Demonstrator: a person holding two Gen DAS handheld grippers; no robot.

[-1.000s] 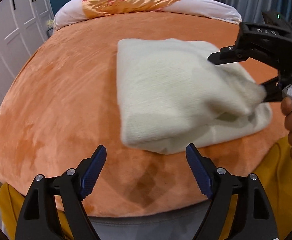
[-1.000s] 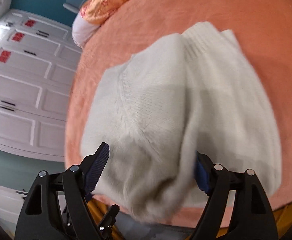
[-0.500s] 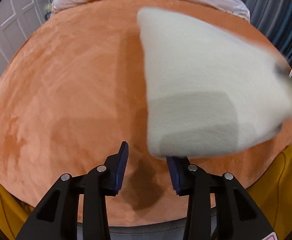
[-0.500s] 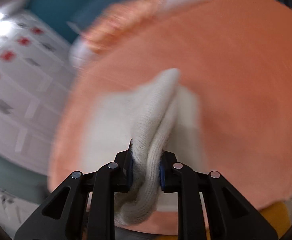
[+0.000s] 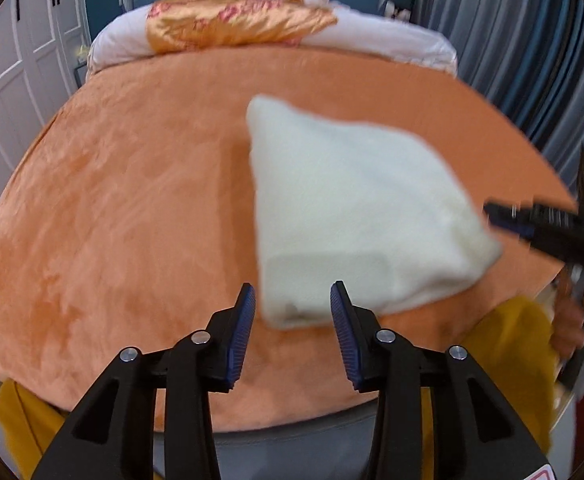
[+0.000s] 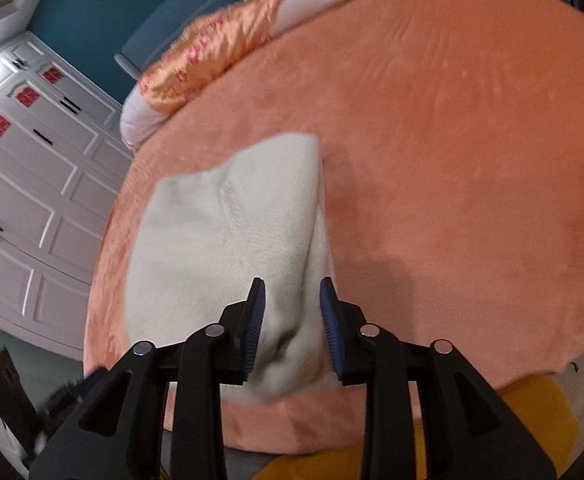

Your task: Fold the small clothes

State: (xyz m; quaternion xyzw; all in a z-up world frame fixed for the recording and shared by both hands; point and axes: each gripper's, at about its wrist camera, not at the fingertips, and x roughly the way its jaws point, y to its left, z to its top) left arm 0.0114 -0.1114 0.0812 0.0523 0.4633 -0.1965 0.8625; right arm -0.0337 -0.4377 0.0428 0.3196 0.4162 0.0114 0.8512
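One folded cream knitted garment (image 5: 355, 208) lies on the orange plush bed cover (image 5: 132, 208), right of centre in the left wrist view. Two tools are present. The left tool (image 5: 292, 334) hangs narrow, its jaws opening, empty, just below the garment's near corner. The right tool (image 6: 292, 320) has its jaws opening with the garment's bunched edge between them. One gold satin pillow (image 5: 236, 20) sits at upper centre.

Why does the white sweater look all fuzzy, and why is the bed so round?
Left wrist view: the sweater and right gripper are smeared by motion; the fisheye lens bulges the bed. Right wrist view: the sweater's edges blur too, with a dark shadow beside it.
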